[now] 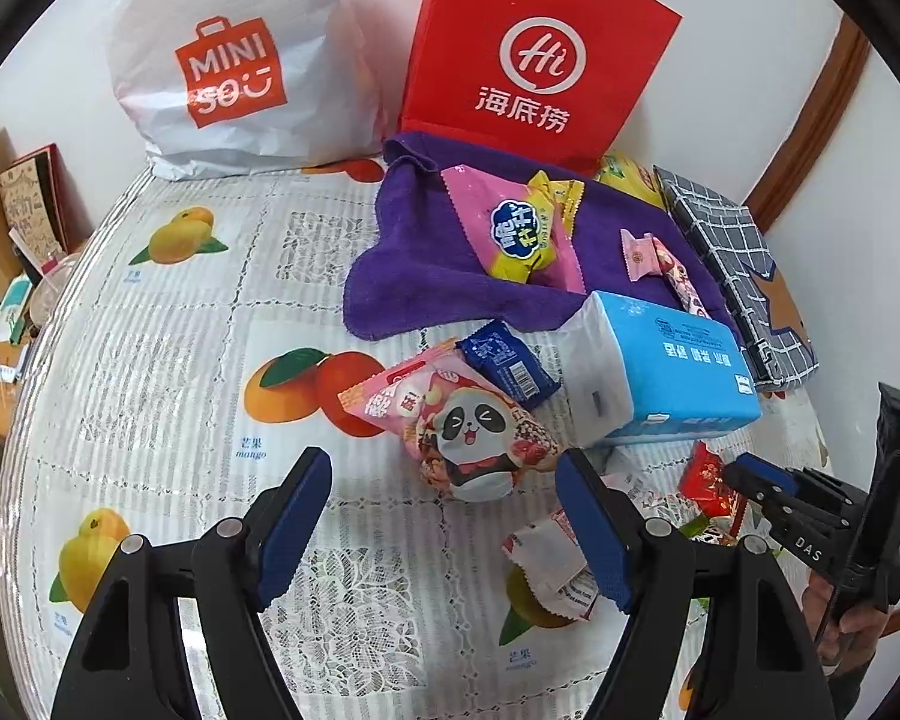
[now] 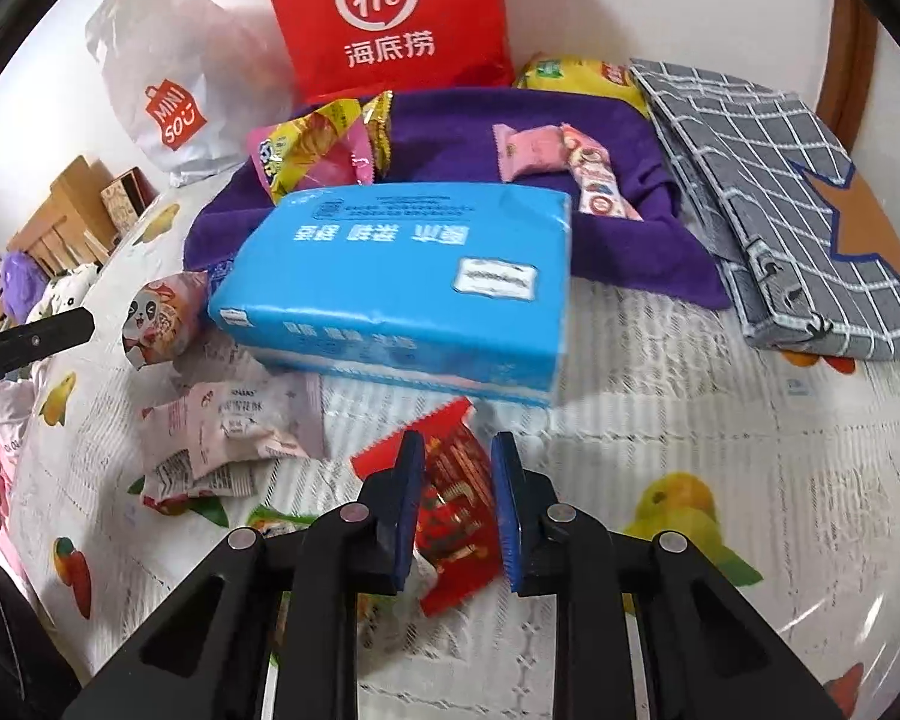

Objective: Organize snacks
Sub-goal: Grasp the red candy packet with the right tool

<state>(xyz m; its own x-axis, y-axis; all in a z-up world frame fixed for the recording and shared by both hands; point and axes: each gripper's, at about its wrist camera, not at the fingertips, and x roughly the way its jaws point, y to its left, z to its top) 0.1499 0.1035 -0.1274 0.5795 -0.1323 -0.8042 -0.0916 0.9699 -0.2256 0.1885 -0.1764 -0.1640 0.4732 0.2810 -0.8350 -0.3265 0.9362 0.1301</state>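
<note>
The right gripper has its fingers pinching a red snack packet, which lies flat on the surface between the two blue pads. Just beyond the fingertips sits a blue tissue pack, and beyond that a purple cloth carrying a pink wrapped snack and a yellow and pink packet. To the left of the fingers lie pale pink wrappers and a panda snack bag.

The left gripper has its fingers spread and empty above the fruit-print cover. The panda snack bag rests just ahead of them, slightly right of the gap's middle, with a dark blue packet just behind it. A white wrapper lies close beside the right finger (partly hidden by it). Far ahead, a red paper bag and a white shopping bag stand against the wall.
</note>
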